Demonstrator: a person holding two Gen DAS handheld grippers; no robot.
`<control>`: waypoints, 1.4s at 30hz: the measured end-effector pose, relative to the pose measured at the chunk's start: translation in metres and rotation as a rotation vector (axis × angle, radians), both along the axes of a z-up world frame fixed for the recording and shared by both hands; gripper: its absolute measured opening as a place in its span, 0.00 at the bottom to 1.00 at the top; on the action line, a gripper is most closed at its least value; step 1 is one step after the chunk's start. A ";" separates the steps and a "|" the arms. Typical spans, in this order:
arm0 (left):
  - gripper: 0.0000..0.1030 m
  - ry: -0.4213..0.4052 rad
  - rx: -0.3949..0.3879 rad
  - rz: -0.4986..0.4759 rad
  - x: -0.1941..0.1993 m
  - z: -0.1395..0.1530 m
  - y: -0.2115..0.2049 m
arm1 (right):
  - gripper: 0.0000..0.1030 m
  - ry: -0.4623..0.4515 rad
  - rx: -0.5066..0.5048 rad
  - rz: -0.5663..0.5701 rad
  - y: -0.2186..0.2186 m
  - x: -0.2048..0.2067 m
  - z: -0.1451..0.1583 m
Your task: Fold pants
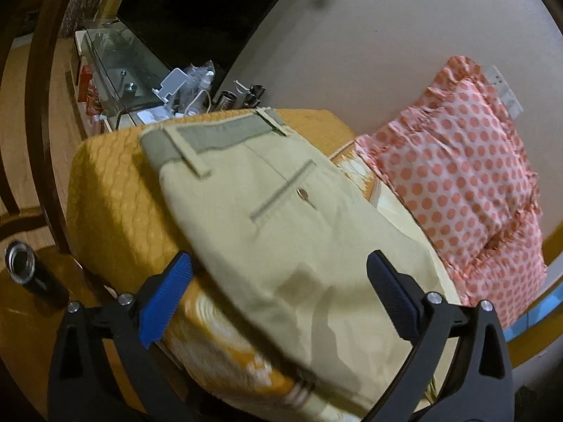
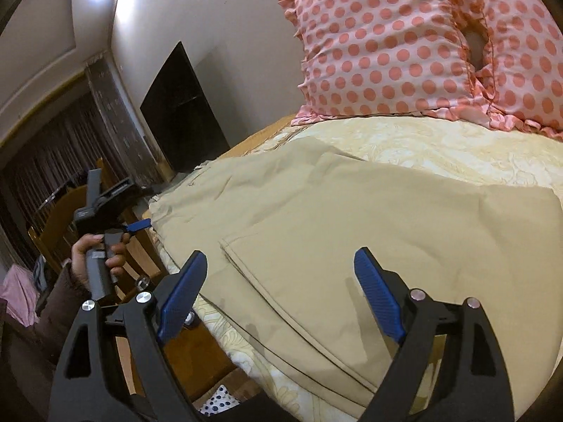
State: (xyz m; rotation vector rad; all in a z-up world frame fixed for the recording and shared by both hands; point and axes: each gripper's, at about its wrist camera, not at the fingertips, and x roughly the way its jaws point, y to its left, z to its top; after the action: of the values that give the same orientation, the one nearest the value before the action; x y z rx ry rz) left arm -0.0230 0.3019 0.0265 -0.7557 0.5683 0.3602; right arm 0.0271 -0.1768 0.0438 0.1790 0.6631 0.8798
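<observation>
Beige pants (image 1: 281, 211) lie flat on the bed, waistband and a buttoned back pocket toward the far corner. My left gripper (image 1: 281, 274) is open and empty, hovering over the seat of the pants. In the right wrist view the pants (image 2: 352, 211) are folded over, with a hem edge lying just ahead of my fingers. My right gripper (image 2: 281, 263) is open and empty just above that hem. The left gripper (image 2: 140, 225) also shows there, held in a hand at the left edge of the pants.
A pink polka-dot pillow (image 2: 404, 45) leans against the wall at the head of the bed; it also shows in the left wrist view (image 1: 468, 183). A glass table (image 1: 119, 70) with clutter stands beyond the bed corner. A dark cylinder (image 1: 31, 274) sits on the floor.
</observation>
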 end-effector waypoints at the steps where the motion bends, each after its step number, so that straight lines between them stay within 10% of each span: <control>1: 0.95 0.008 0.005 0.004 0.005 0.000 0.003 | 0.85 0.001 0.006 0.004 -0.001 -0.001 -0.001; 4: 0.81 0.047 0.008 0.027 0.020 0.001 0.009 | 0.86 -0.001 0.022 0.002 -0.008 -0.004 -0.001; 7: 0.21 0.106 0.002 0.046 0.034 -0.001 0.015 | 0.88 -0.002 0.043 -0.028 -0.022 -0.001 -0.002; 11: 0.11 0.116 0.220 -0.002 0.050 0.034 -0.012 | 0.88 0.004 0.071 -0.107 -0.052 0.003 -0.003; 20: 0.09 -0.175 0.660 -0.562 0.073 0.140 -0.243 | 0.89 0.014 0.191 -0.374 -0.146 0.005 0.006; 29: 0.08 -0.094 0.612 -1.236 0.039 0.040 -0.417 | 0.89 0.191 0.379 -0.532 -0.213 0.017 -0.012; 32: 0.09 -0.109 0.704 -1.262 0.014 0.024 -0.419 | 0.89 0.251 0.361 -0.489 -0.201 0.034 -0.019; 35: 0.27 -0.145 0.593 -1.233 0.006 0.046 -0.385 | 0.89 0.316 0.316 -0.435 -0.183 0.050 -0.028; 38: 0.67 -0.197 0.465 -1.045 0.021 0.080 -0.325 | 0.87 0.325 0.219 -0.432 -0.168 0.063 -0.029; 42: 0.67 -0.037 0.339 -0.803 0.080 0.074 -0.242 | 0.72 0.335 0.126 -0.439 -0.158 0.081 -0.033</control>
State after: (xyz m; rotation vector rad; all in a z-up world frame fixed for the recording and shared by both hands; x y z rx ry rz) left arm 0.0566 0.0596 0.1008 -0.1681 0.7046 -0.2985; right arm 0.1079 -0.3349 0.0110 0.5724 0.8392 0.4693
